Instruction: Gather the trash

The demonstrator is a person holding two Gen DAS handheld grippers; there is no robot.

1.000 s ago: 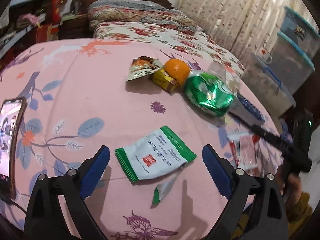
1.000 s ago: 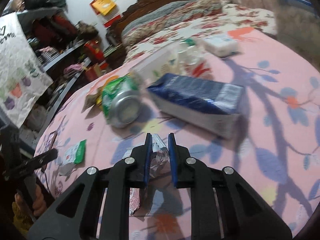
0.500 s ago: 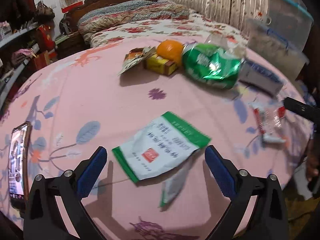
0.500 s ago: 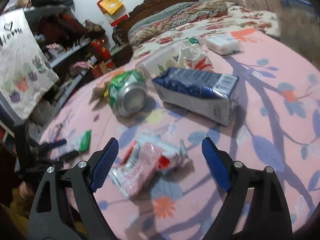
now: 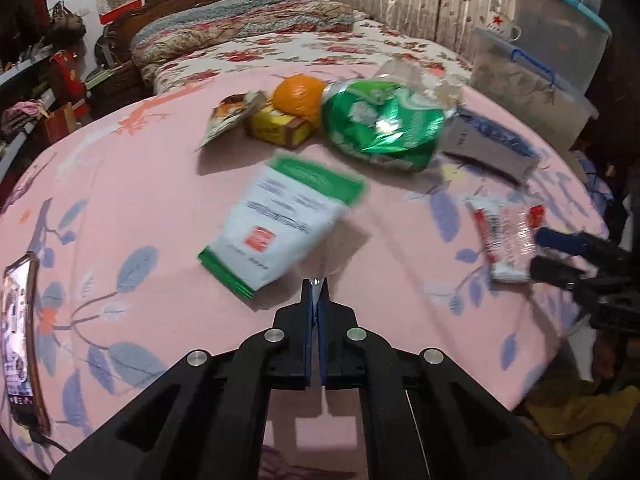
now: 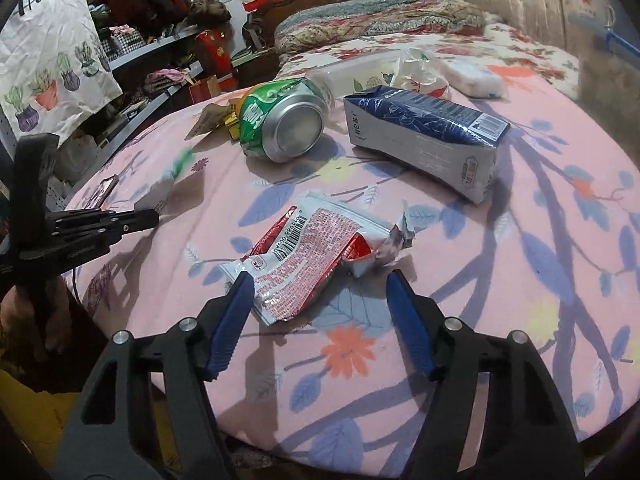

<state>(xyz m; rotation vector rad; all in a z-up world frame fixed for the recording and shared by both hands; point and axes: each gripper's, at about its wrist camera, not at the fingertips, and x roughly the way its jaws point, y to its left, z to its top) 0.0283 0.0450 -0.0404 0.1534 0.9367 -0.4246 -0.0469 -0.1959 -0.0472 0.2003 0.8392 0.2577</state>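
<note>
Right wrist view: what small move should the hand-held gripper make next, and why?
Probably close the right hand-held gripper on the red-and-white wrapper. Its jaws have just been closing, the wrapper lies between them, and the pads do not press it yet.

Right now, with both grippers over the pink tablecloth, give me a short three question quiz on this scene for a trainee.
1. True or false: the green can stands upright.
2. What lies between the open jaws of the right gripper? A) the red and white wrapper B) the orange C) the blue carton
3. In a few words: what state is the left gripper in?

Key
1. False: it lies on its side.
2. A. The jaws have just been closing, but the pads do not press the wrapper yet.
3. Shut, apparently pinching an edge of the green and white sachet.
</note>
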